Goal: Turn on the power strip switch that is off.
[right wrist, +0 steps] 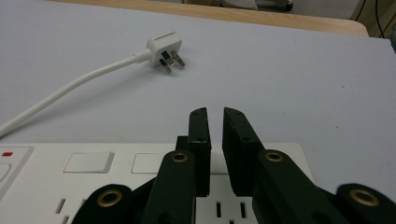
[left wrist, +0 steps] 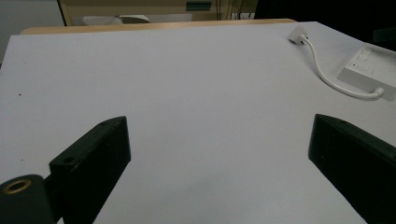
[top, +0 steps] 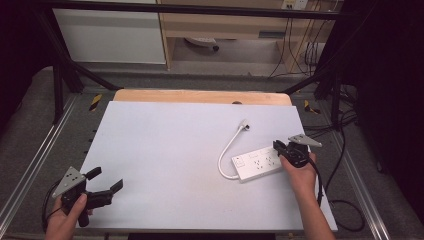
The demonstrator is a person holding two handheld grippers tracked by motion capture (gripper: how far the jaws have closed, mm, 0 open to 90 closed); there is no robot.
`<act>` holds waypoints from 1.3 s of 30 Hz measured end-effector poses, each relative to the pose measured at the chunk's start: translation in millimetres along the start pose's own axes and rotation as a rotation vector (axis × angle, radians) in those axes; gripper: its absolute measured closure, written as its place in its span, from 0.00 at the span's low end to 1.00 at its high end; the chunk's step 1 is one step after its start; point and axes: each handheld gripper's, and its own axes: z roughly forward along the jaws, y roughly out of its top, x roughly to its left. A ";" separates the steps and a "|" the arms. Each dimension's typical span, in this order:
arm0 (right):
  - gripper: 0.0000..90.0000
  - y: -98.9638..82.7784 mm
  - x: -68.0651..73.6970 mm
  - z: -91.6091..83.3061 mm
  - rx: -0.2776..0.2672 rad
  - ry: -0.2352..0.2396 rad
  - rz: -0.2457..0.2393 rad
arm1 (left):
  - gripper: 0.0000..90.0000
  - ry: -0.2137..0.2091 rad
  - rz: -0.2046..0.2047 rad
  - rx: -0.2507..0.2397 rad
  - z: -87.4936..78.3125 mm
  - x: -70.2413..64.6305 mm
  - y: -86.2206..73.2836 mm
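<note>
Jaws of the right hand-held gripper (right wrist: 215, 114) stand nearly closed, empty, above the power strip (top: 257, 164) at four o'clock on the desk (top: 165, 150); the left hand-held gripper (top: 107, 180) gapes wide, empty.

Even, cool light falls from above on the white table (top: 165, 150), which reads bright while the surrounding floor and black frame sink into near darkness. We see only soft, short shadows under the cable (right wrist: 70, 86) and the plug (right wrist: 164, 50). No hard glare. In the high view the picture is soft and slightly grainy. In the right gripper view the near jaws blur, as do those in the left gripper view; the power strip (left wrist: 369, 67) there looks washed out, perhaps overexposed.
</note>
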 end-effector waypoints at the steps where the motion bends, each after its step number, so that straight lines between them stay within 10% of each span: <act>1: 0.92 -0.6 0.4 0.0 0.001 0.003 0.001 | 0.06 0.000 0.001 0.000 0.0 0.0 -0.1; 39: 1.00 -14.4 2.3 4.2 -0.019 0.007 0.013 | 0.06 -0.001 0.005 0.003 0.3 -0.4 -0.1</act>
